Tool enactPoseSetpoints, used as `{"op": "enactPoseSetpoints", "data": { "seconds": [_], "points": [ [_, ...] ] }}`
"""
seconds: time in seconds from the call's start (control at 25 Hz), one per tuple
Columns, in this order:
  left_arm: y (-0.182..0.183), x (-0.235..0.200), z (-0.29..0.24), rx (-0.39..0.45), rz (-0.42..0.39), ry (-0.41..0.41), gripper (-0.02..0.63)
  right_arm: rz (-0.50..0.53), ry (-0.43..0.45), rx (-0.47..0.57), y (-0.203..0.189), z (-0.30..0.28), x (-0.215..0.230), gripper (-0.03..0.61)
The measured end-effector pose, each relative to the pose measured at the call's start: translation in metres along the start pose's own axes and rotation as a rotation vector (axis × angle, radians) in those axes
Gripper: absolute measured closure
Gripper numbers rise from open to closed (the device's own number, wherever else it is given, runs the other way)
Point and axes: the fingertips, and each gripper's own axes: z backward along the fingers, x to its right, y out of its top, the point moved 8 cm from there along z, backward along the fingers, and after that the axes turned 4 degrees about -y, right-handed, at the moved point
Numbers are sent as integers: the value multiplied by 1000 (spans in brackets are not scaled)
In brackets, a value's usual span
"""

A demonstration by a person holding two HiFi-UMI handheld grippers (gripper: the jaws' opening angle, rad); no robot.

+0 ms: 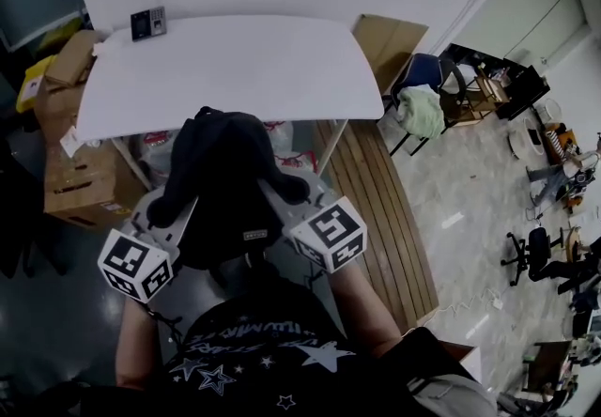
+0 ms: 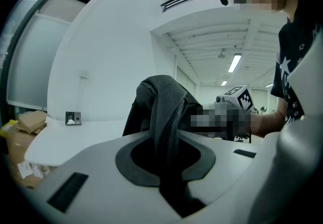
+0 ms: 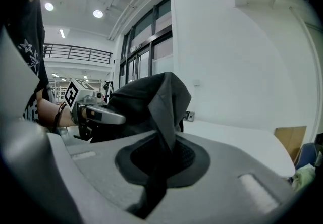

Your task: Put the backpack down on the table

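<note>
Holding a black backpack [image 1: 225, 182] up off the floor with both grippers, in front of the chest, at the near edge of a white table [image 1: 235, 68]. Not yet set down: hanging on the near side, with its top just overlapping the table's edge in the head view.

With the left gripper [image 1: 184, 214], clamped on a dark woven strap [image 2: 169, 112] of the backpack. Closed most of the way, with the strap pinched between the jaws and rising out of them, then folding over into the bulk of the bag.

With the right gripper [image 1: 274, 195], shut tight on a fold of black fabric [image 3: 164, 102] from the same bag. Closed almost completely, with the fold coming up out of the jaws and spreading into the bag above.

Gripping from either side of the bag, aimed roughly level toward the table, marker cubes nearest the body.

On the table's far left corner: a small dark device [image 1: 147, 23]. Left of the table: stacked cardboard boxes [image 1: 70, 171]. To its right: a strip of wooden flooring [image 1: 376, 208], then a blue chair [image 1: 427, 77] with a pale cloth [image 1: 420, 112] heaped on it.
</note>
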Motion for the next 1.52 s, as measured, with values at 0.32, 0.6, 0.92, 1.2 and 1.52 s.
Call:
{"op": "enactPoseSetpoints", "data": {
  "seconds": [0.32,0.6,0.92,1.2,1.52],
  "points": [
    [32,-34,-46,22,3,46,557,22,19,31,25,-33,57,565],
    [50,-67,-81,34,19,80,557,28,58,47,39,-70,101,565],
    [75,-96,-125,65,29,106,557,52,90,96,56,-99,156,565],
    [91,-118,-152,85,16,103,557,81,73,126,69,-117,185,565],
    [103,-156,-183,81,8,20,557,52,19,139,75,-138,211,565]
  ]
}}
